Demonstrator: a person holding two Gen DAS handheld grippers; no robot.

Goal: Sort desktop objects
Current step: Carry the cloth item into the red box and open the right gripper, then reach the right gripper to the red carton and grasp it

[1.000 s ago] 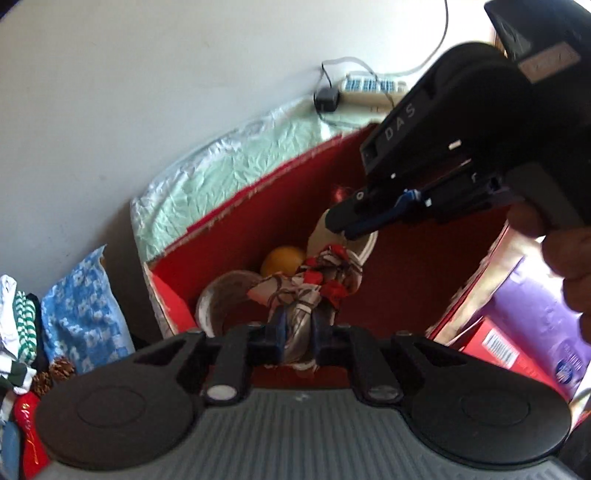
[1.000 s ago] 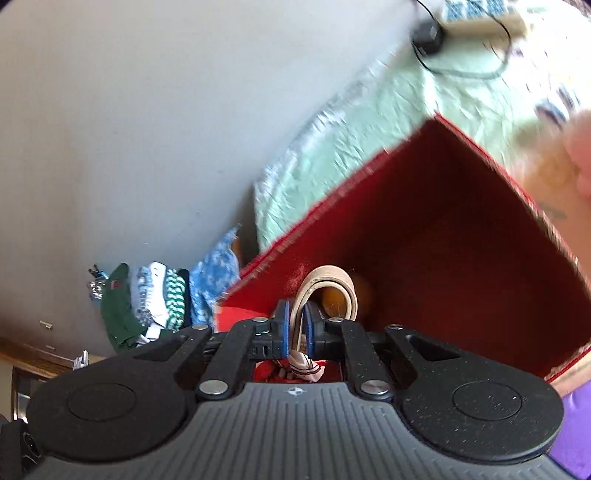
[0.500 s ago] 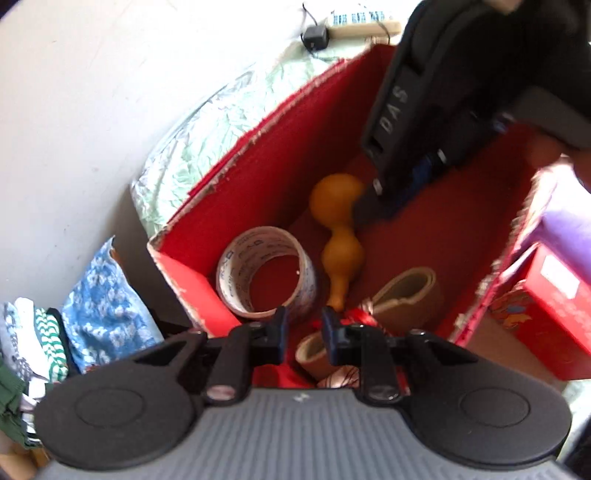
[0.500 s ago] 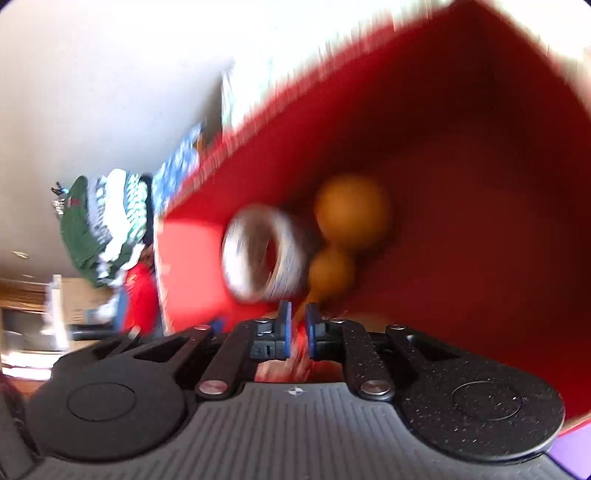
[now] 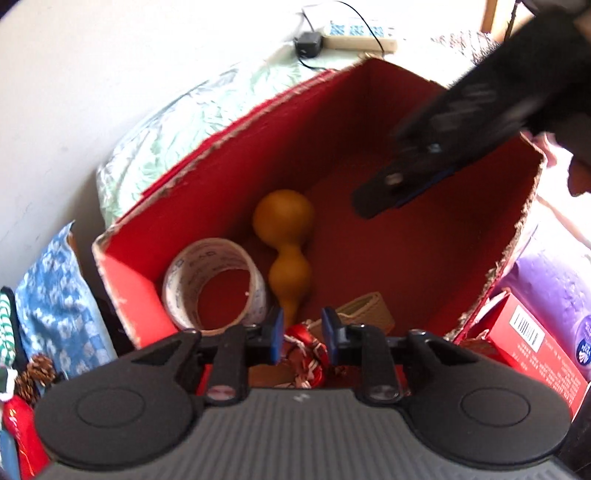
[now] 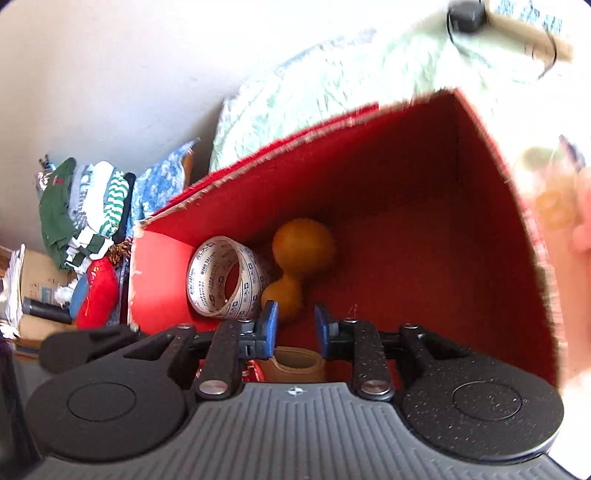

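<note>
A red cardboard box (image 5: 229, 122) (image 6: 369, 173) holds a printed tape roll (image 5: 214, 282) (image 6: 223, 277), an orange gourd (image 5: 284, 236) (image 6: 299, 258), a beige band (image 5: 369, 312) (image 6: 297, 363) and a red-and-white patterned cloth (image 5: 306, 347). Over the box's near edge my left gripper (image 5: 302, 334) stands open, with the cloth lying below and between its blue pads, untouched. Inside the box my right gripper (image 6: 294, 326) is also open, above the beige band. It shows in the left wrist view as a blurred black arm (image 5: 406, 188) over the box.
A pale green quilted cloth (image 5: 177, 125) lies behind the box, with a power strip (image 5: 358, 35) and plug at the back. Folded clothes and blue fabric (image 6: 92, 206) pile at the left. A red carton (image 5: 528, 339) and a purple pack (image 5: 554, 280) stand to the right.
Both grippers have opened: the left let go of the patterned cloth and the right let go of the beige band, which now lie in the box. The right gripper has drawn up and right.
</note>
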